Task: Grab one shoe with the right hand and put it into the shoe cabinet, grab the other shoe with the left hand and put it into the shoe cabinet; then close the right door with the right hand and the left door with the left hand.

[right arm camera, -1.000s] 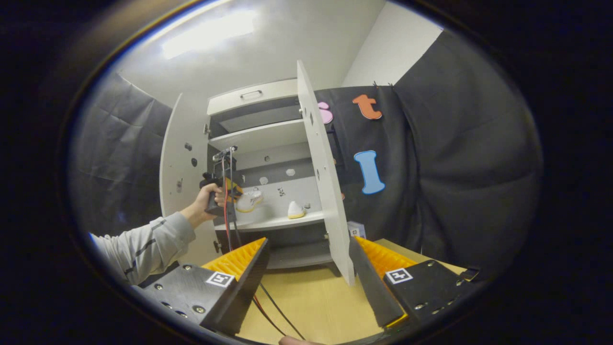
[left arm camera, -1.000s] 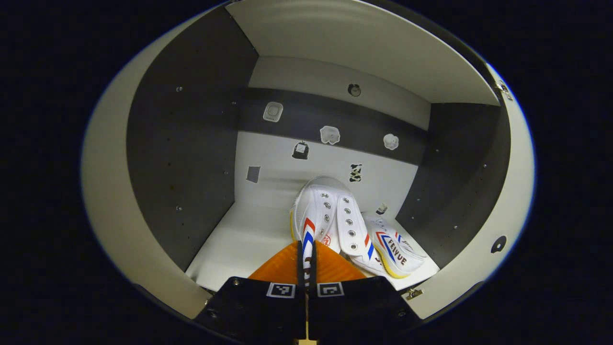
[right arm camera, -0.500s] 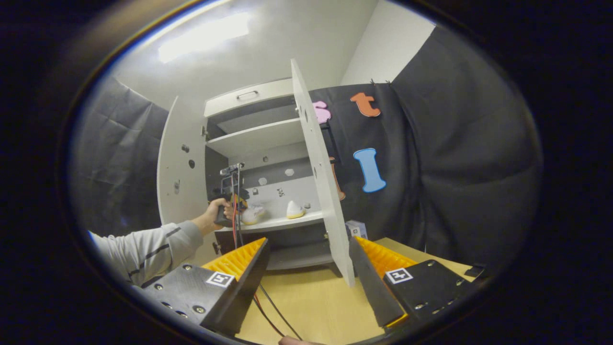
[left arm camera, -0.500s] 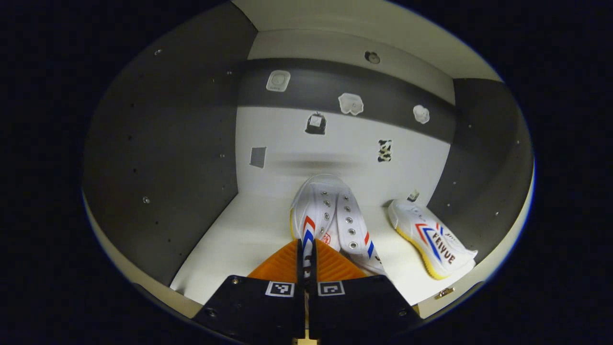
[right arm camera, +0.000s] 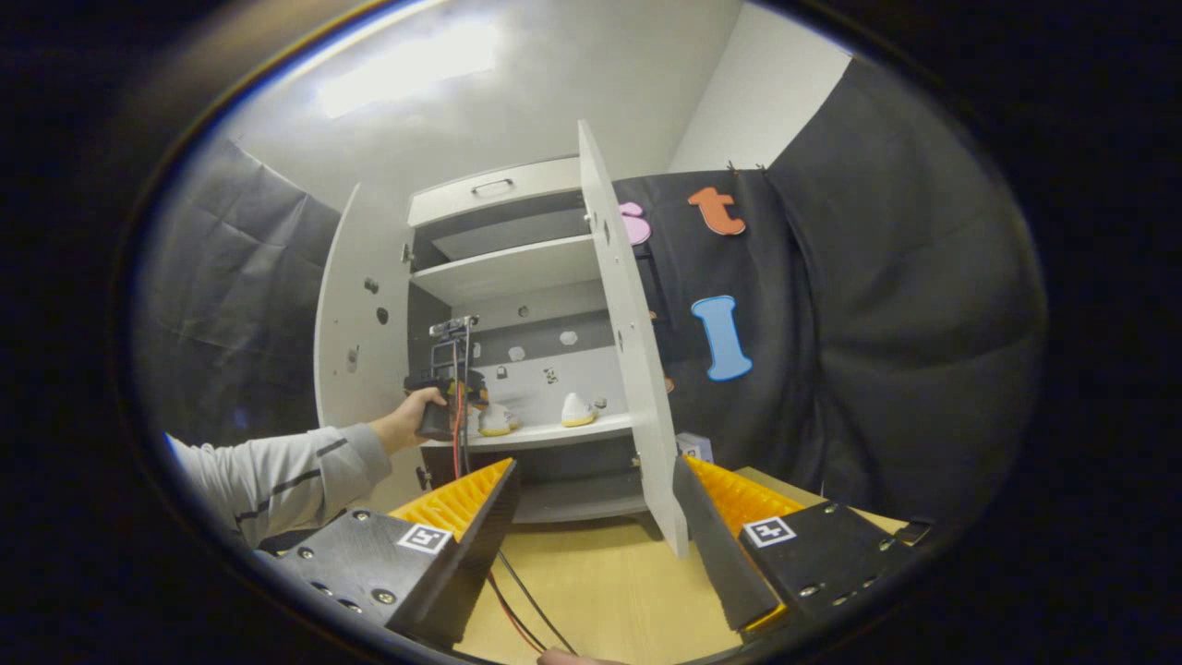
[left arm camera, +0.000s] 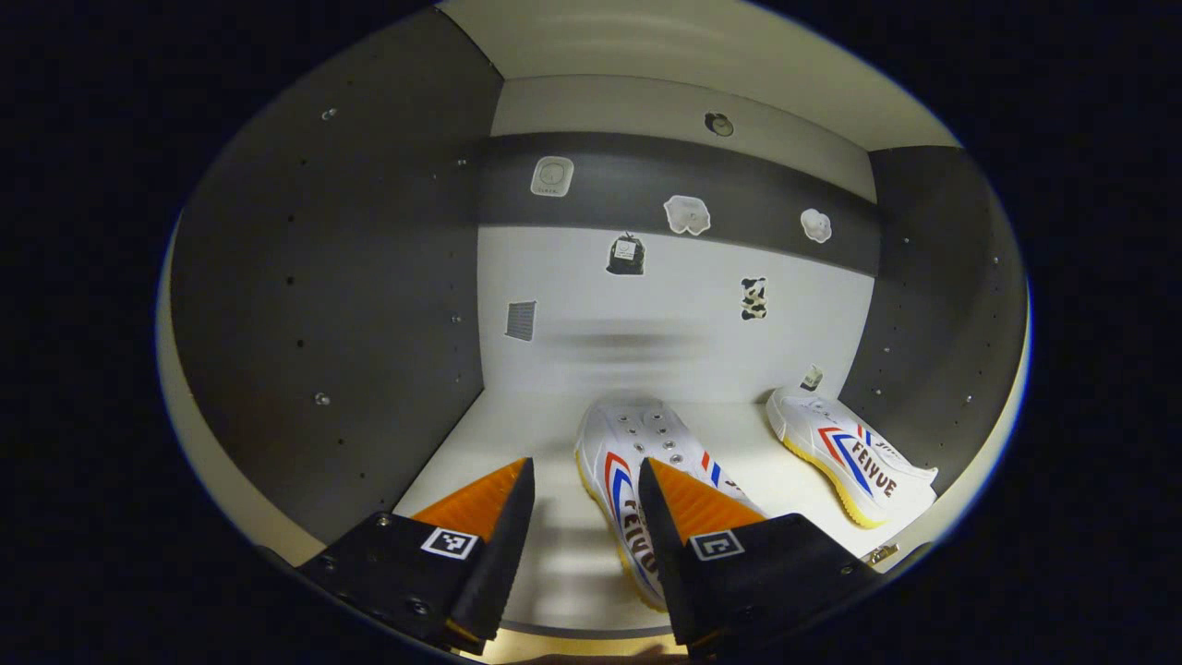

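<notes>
Two white shoes with red and blue stripes lie on the cabinet shelf (left arm camera: 522,434). The nearer shoe (left arm camera: 630,441) rests toe-inward between the tips of my left gripper (left arm camera: 582,517), which is open and no longer presses on it. The other shoe (left arm camera: 850,457) lies by the right wall. In the right gripper view both shoes (right arm camera: 499,421) (right arm camera: 578,412) sit on the shelf (right arm camera: 554,433), with the left gripper (right arm camera: 445,406) held by a hand at the opening. My right gripper (right arm camera: 596,480) hangs open and empty over the table, near the lower edge of the open right door (right arm camera: 628,351).
The left door (right arm camera: 355,323) stands open too. A wooden table (right arm camera: 600,582) lies below, crossed by a red and black cable (right arm camera: 517,591). A small box (right arm camera: 693,447) sits behind the right door. Small stickers dot the cabinet's back wall (left arm camera: 665,305).
My left gripper has lowered the shoe onto the shelf and opened, letting it go. The right gripper has barely moved.
</notes>
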Tool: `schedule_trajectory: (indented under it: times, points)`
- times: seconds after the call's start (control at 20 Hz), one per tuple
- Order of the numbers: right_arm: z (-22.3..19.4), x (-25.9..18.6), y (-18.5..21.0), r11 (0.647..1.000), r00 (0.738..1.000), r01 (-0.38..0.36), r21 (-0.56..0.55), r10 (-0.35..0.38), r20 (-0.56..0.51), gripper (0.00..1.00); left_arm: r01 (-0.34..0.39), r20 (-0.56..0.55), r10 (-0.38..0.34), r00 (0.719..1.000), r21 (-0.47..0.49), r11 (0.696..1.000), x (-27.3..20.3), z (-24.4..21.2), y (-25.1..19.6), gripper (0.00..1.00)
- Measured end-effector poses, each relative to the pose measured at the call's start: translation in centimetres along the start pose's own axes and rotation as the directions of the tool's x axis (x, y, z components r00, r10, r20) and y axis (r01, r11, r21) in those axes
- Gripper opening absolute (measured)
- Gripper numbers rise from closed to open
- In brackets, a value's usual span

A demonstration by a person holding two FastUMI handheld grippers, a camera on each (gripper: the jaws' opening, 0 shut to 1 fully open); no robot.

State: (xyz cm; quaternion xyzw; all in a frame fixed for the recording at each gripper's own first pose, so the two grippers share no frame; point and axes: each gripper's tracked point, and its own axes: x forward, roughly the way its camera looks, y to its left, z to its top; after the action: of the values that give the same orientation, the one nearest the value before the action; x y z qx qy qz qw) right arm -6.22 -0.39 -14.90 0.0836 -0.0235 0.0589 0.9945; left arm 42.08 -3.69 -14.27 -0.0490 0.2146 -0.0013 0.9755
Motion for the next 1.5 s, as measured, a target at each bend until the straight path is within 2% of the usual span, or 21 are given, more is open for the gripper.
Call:
schedule_trajectory:
  times: [0.1,0.25,0.3,0.35,0.4,0.55,0.7,0.75,0.8,0.9,1.15,1.2,1.25,1.3,1.4,1.45,1.5]
  points:
    - [0.1,-0.4,0.5,1.0,1.0,-0.007,-0.023,0.007,0.001,0.94,0.016,0.002,-0.016,1.0,-0.014,1.0,-1.6,0.4,-0.6,0.71]
    - [0.8,-0.7,1.2,0.999,1.0,-0.011,-0.049,0.012,0.022,0.99,0.067,0.025,-0.067,0.997,-0.001,0.998,-5.2,1.4,-1.9,0.72]
    - [0.8,-0.8,1.3,0.998,1.0,-0.01,-0.056,0.012,0.025,0.99,0.099,0.03,-0.099,0.995,0.005,0.995,-6.5,1.3,-2.8,0.79]
    - [0.8,-0.9,1.6,0.998,1.0,-0.013,-0.063,0.015,0.027,0.94,0.116,0.028,-0.116,0.993,0.004,0.993,-7.8,1.2,-3.1,0.73]
    - [0.8,-0.9,1.7,0.998,1.0,-0.009,-0.07,0.011,0.027,0.99,0.13,0.037,-0.13,0.991,0.008,0.991,-9.1,1.2,-3.3,0.74]
    - [0.5,-0.9,2.1,0.996,1.0,-0.007,-0.094,0.01,0.024,0.99,0.168,0.031,-0.169,0.985,0.039,0.985,-13.1,0.1,-3.7,0.79]
    - [-0.1,-0.5,2.4,0.995,1.0,-0.017,-0.095,0.018,0.012,0.99,0.173,0.128,-0.184,0.975,0.096,0.98,-16.0,0.3,-2.7,0.79]
    - [-0.6,-0.2,2.4,0.995,1.0,-0.017,-0.095,0.017,0.002,0.94,0.153,0.171,-0.173,0.97,0.124,0.98,-17.1,0.4,-1.9,0.82]
    - [-0.6,-0.1,2.1,0.995,1.0,-0.011,-0.097,0.01,-0.002,0.99,0.137,0.204,-0.163,0.965,0.136,0.981,-18.2,0.3,-1.1,0.86]
    - [-0.7,0.1,1.5,0.995,1.0,0.005,-0.1,-0.006,-0.007,0.99,0.134,0.248,-0.17,0.954,0.156,0.979,-20.6,-0.5,-0.4,0.97]
    - [-1.0,0.6,0.0,0.996,0.998,0.054,-0.073,-0.055,-0.018,0.98,0.171,0.273,-0.214,0.938,0.171,0.97,-26.2,-3.4,0.0,0.96]
    - [-1.0,0.5,-0.2,0.995,0.998,0.059,-0.078,-0.061,-0.019,0.94,0.183,0.284,-0.222,0.933,0.158,0.97,-27.4,-4.0,0.1,0.96]
    - [-0.9,0.6,-0.4,0.994,0.998,0.059,-0.092,-0.061,-0.019,0.94,0.174,0.292,-0.215,0.932,0.163,0.971,-28.8,-4.8,0.5,0.96]
    - [-0.8,0.7,-0.6,0.992,0.998,0.06,-0.11,-0.062,-0.016,0.99,0.169,0.302,-0.214,0.929,0.167,0.971,-30.2,-5.7,1.2,0.96]
    - [-0.3,1.0,-1.4,0.991,0.998,0.058,-0.123,-0.059,-0.008,0.99,0.165,0.352,-0.205,0.913,0.142,0.976,-33.4,-6.6,2.1,0.96]
    - [-0.2,1.4,-2.2,0.991,0.997,0.07,-0.111,-0.072,-0.012,0.94,0.167,0.372,-0.202,0.906,0.125,0.978,-34.7,-7.1,2.6,0.94]
    - [-0.2,1.7,-3.1,0.992,0.996,0.08,-0.099,-0.083,-0.025,0.94,0.178,0.393,-0.204,0.897,0.101,0.979,-36.0,-7.8,2.9,0.95]
